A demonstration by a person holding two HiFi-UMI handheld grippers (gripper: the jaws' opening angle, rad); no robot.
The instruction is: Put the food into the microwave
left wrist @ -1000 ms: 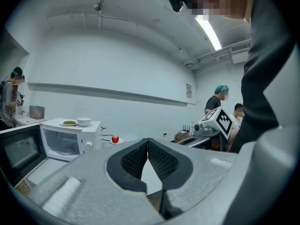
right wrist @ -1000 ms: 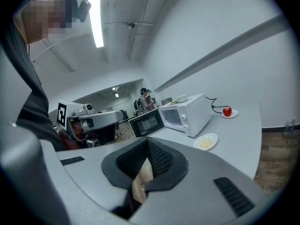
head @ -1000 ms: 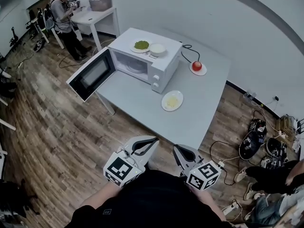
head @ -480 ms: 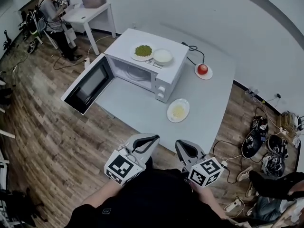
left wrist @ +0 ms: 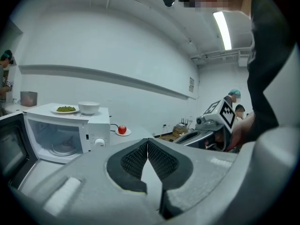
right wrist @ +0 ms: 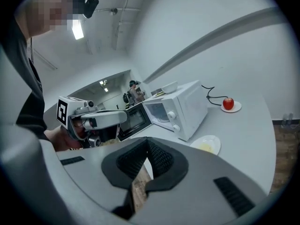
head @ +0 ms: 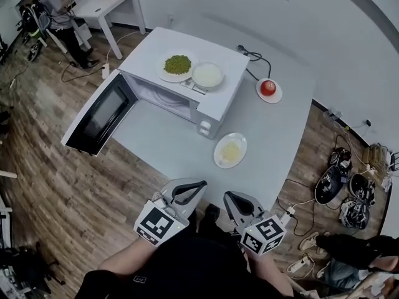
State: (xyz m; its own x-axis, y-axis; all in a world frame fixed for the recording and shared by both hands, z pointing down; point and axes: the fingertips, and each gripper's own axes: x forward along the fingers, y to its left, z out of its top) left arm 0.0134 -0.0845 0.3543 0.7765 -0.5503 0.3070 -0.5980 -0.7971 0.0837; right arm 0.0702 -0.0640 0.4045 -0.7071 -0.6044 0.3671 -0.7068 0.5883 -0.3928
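Grey tabletop [head: 277,136], white boxy microwave [head: 219,95], door open, round white plate of pale yellow food [head: 230,150] just in front of the microwave, left gripper [head: 198,185] and right gripper [head: 229,198] well short of it, jaws clenched, empty.

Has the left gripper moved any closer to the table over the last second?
Yes. The left gripper has come forward toward the table; the gap to its near edge is narrower now.

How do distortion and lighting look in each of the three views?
Head view: strong fisheye curves the wall edge; the white box-shaped microwave oven is evenly lit and sharp. Left gripper view: dark round vignette, glare from the long ceiling lamp. Right gripper view: same vignette.
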